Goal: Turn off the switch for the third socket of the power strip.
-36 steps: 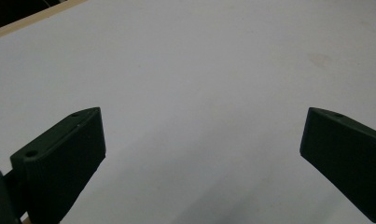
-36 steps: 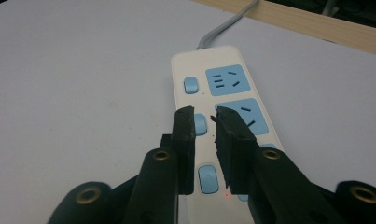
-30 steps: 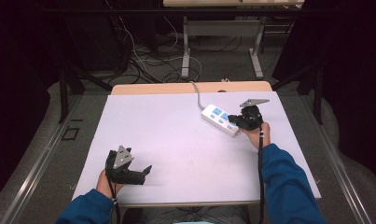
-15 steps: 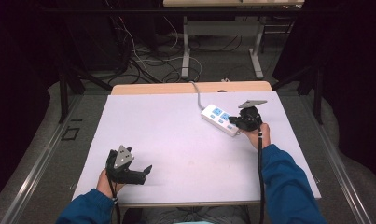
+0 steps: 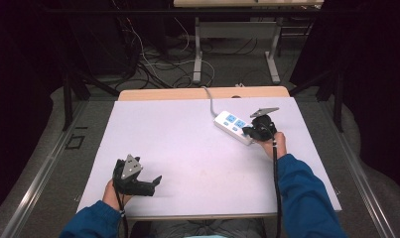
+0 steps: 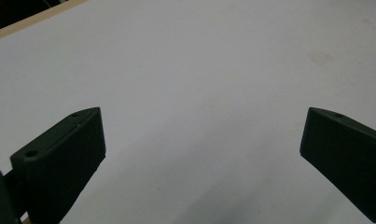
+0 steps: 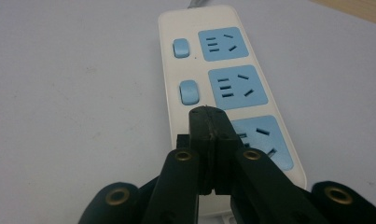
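— What lies on the tabletop [image 5: 177,129]?
— A white power strip [image 5: 233,127] with three blue sockets, lying flat and slanted at the far right.
— Any switches?
— Small blue buttons [image 7: 189,91] sit beside the sockets; two are visible. A grey cord [image 5: 210,101] runs from its far end toward the tabletop's back edge.

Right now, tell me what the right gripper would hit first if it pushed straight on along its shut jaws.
Most likely the power strip: the right gripper, jaws shut, points at the strip's nearest blue switch, just left of the third socket. Whether the tips already touch it is unclear.
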`<state>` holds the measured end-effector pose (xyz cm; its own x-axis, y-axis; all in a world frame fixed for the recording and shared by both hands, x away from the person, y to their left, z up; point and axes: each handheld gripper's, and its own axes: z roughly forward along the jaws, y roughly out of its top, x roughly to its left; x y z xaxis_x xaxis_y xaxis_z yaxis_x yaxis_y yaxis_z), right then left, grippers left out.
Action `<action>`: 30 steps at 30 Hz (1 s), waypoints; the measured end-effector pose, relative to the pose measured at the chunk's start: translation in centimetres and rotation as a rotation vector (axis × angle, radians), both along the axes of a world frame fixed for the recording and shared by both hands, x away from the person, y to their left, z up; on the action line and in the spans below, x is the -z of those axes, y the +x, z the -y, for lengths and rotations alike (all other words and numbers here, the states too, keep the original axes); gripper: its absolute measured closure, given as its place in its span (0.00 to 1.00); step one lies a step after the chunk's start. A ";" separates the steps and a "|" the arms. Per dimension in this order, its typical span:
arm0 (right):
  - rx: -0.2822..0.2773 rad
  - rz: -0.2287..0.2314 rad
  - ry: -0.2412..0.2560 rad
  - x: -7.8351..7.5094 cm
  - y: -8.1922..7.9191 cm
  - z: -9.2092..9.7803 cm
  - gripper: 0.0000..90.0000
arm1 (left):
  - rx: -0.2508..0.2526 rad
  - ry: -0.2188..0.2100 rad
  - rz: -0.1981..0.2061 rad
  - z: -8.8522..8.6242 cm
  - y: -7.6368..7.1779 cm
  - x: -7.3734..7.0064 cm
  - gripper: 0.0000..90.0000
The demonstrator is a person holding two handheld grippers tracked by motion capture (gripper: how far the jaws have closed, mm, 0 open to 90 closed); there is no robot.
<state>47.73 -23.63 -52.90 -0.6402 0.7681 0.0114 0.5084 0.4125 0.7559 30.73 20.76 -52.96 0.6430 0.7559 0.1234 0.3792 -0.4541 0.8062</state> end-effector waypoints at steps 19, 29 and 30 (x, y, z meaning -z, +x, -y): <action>0.012 0.002 -0.021 0.5 0.0 -0.3 1.00 | 0.002 0.001 -0.001 0.0 0.0 0.0 0.00; 0.020 -0.007 -0.003 0.6 -0.1 -0.2 1.00 | 0.000 0.006 0.002 0.0 -0.1 0.0 0.00; 0.023 -0.006 -0.008 0.6 -0.1 -0.2 1.00 | 0.000 0.006 0.002 0.0 -0.1 0.0 0.00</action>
